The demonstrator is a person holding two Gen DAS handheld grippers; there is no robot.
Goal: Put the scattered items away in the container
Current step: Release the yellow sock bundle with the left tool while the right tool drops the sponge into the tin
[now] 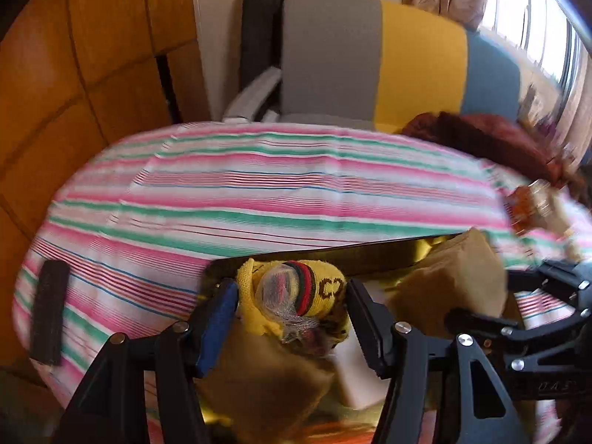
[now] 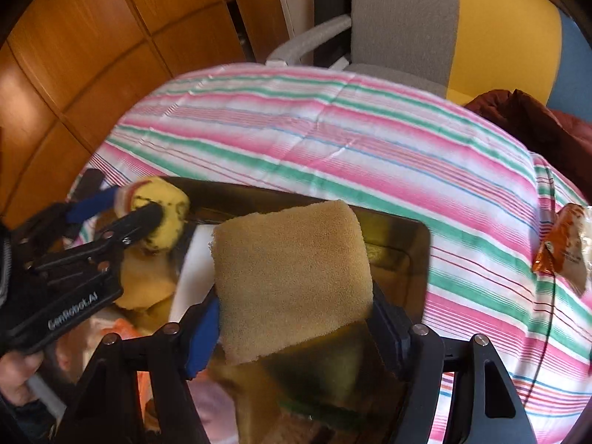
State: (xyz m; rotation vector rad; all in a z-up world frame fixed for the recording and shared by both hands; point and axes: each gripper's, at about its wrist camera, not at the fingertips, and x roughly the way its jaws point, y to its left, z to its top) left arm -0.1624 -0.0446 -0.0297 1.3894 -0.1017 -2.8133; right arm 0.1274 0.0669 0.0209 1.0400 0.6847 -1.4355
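striped tablecloth behind; left fingers pinch yellow sock; right fingers clamp sponge.

Tan sponge, yellow knit toy, perhaps orange wrapper, pink-green striped cloth.

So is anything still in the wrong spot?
Yes. An orange snack packet lies on the striped tablecloth, right of the container, and a black bar sits near the cloth's left edge. Both are outside the container.
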